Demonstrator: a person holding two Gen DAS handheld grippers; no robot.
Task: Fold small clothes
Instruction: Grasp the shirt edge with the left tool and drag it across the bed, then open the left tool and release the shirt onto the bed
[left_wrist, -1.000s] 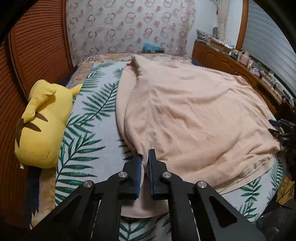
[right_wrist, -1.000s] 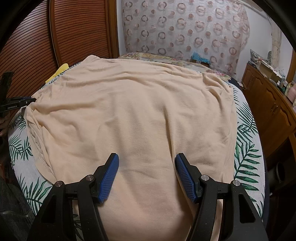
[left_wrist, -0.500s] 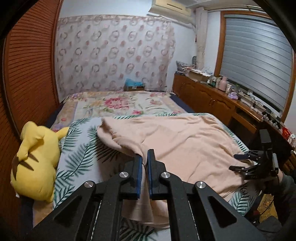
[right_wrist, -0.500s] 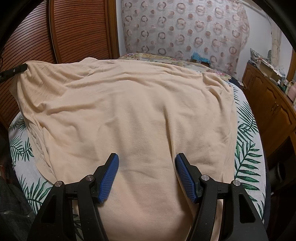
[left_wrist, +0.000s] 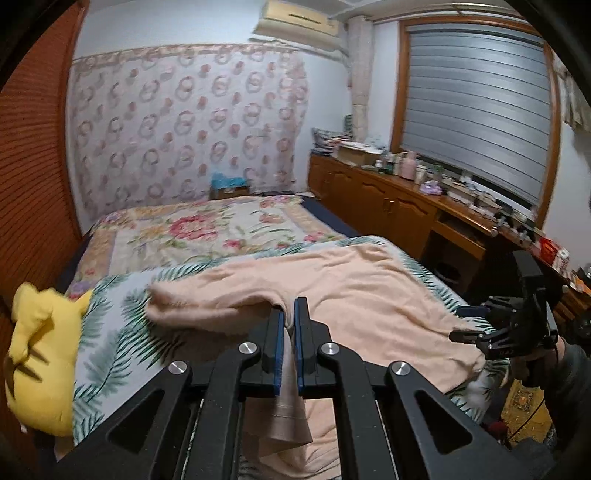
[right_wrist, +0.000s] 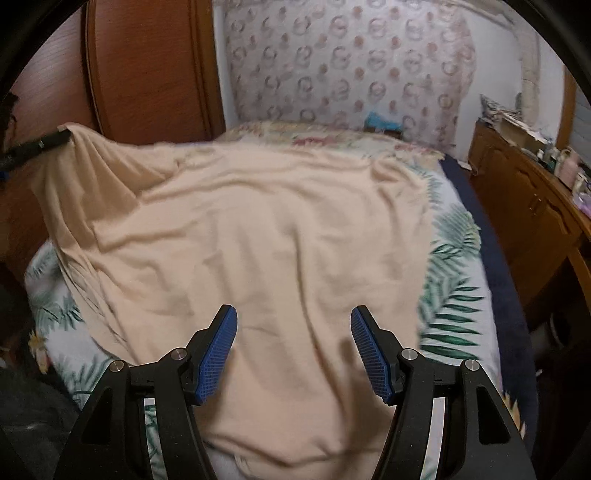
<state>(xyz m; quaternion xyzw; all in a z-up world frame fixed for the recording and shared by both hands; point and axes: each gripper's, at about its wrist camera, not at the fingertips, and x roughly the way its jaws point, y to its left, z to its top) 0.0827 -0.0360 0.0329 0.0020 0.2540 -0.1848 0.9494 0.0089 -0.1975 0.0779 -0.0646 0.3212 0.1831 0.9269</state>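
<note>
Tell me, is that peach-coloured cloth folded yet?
Not yet: the peach-coloured cloth lies mostly spread, one edge lifted by the left hand-held gripper.

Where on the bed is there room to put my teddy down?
The floral quilt at the far end, behind the peach cloth garment, looks bare. A leaf-print sheet strip lies uncovered between the garment and the wooden cabinets. It is crowded near the yellow plush toy, and the left gripper grips the garment there.
</note>
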